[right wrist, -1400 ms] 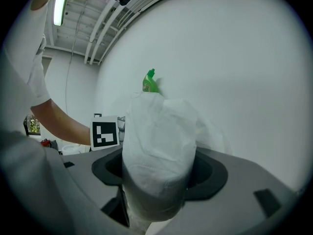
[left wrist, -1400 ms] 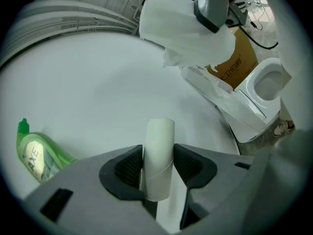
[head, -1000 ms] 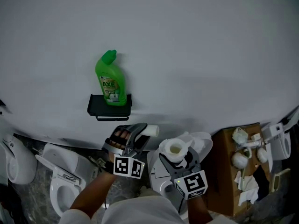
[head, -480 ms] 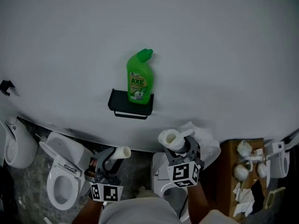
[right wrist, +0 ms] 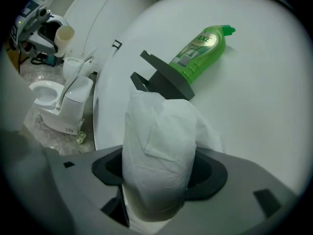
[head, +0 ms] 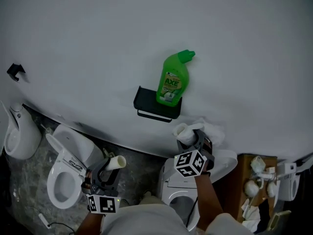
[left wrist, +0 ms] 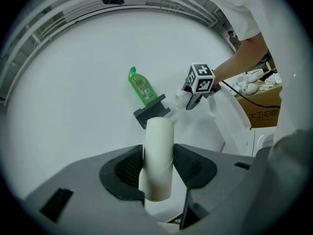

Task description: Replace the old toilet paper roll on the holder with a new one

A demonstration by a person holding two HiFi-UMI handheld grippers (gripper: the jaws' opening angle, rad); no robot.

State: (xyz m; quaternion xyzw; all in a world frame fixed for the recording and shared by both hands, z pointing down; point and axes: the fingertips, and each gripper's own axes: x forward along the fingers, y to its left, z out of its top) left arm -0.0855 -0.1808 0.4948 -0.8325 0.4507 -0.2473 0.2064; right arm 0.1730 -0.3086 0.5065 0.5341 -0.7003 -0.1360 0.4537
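A black wall holder (head: 156,104) with a shelf on top carries a green cleaner bottle (head: 172,82). Just below its right end, my right gripper (head: 194,140) is shut on a full white toilet paper roll (head: 187,131). In the right gripper view the roll (right wrist: 159,155) fills the jaws, with the holder (right wrist: 164,80) close beyond it. Low at the left, away from the wall, my left gripper (head: 105,173) is shut on a bare cardboard tube (head: 116,162). The left gripper view shows that tube (left wrist: 157,160) upright between the pads.
A white toilet (head: 66,173) and a urinal (head: 19,136) stand at the left, and another toilet (head: 178,197) is under my right arm. A cardboard box (head: 259,180) with white clutter sits at the right. A small black hook (head: 15,71) is on the wall.
The left gripper has carried the cardboard tube down and left, away from the holder. The right gripper has lifted the full roll up close under the holder.
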